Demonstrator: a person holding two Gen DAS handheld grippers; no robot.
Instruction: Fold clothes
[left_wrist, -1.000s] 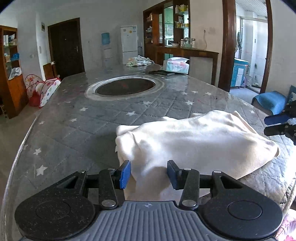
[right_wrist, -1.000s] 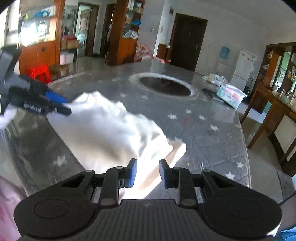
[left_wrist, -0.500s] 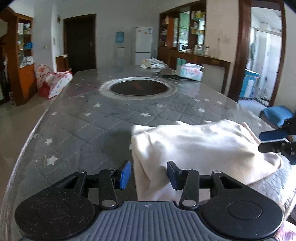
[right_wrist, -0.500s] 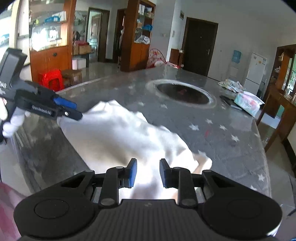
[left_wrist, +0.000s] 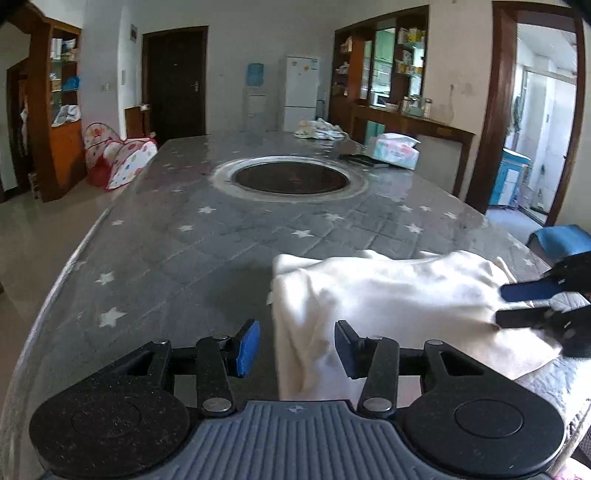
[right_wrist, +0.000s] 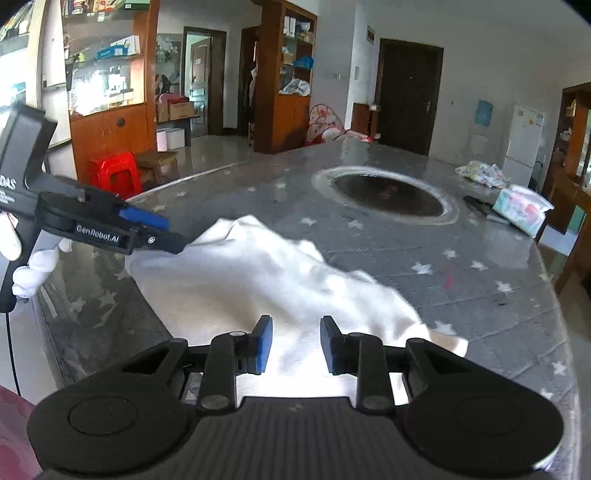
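I held both hand-held grippers, left (left_wrist: 297, 347) and right (right_wrist: 296, 345), released over the soft, limp white garment (left_wrist: 388, 295), judging its hems best pinched.

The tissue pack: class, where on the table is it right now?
The tissue pack sits at the table's far right edge, just beyond the round inset, near a cloth bundle.

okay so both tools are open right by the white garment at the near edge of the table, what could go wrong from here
1. The white garment lies bunched in loose layers, so the left tool may pinch several layers or miss the edge, giving a crooked fold.
2. The garment sits at the near edge of the table; a pull toward the person could drag it off.
3. The right tool works close to the left tool, so they may collide.
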